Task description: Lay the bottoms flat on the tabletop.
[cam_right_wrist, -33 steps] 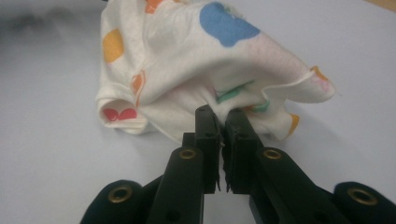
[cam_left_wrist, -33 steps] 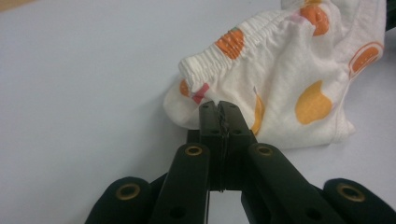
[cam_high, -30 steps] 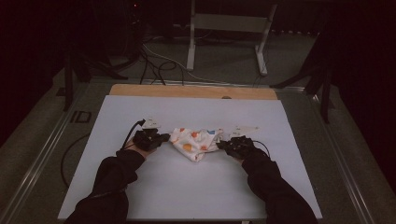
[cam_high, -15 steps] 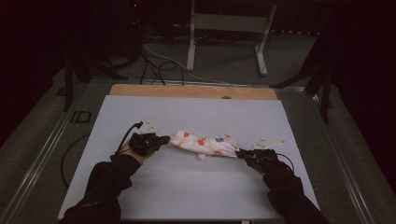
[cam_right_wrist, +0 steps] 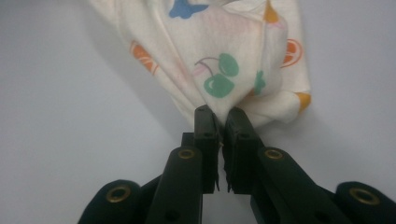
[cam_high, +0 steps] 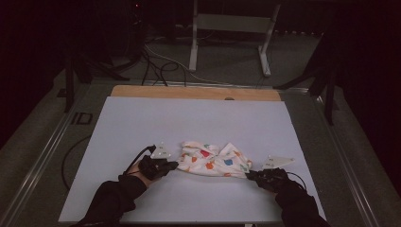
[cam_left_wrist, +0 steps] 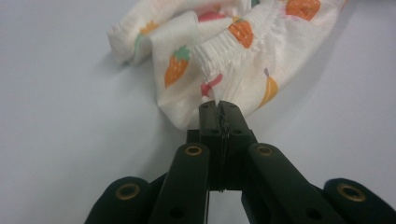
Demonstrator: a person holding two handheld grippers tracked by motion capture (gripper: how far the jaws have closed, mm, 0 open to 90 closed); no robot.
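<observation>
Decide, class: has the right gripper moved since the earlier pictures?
Yes. The right gripper, shut on the fruit-print cloth, has moved rightward and nearer the white table's front edge.

A dim lab or test room. A white table (cam_high: 142,123) stands on metal rails (cam_high: 42,151). Cables (cam_high: 161,66) and a metal stand (cam_high: 231,28) lie beyond.

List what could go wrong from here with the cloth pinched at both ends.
1. The left gripper pinches only a thin edge of the cloth beside the elastic hem; a harder pull could slip it free.
2. The right gripper bites a bunched fold, so layers may stay caught together and the cloth may not spread flat.
3. The cloth is twisted in the middle; pulling outward may tighten that twist.
</observation>
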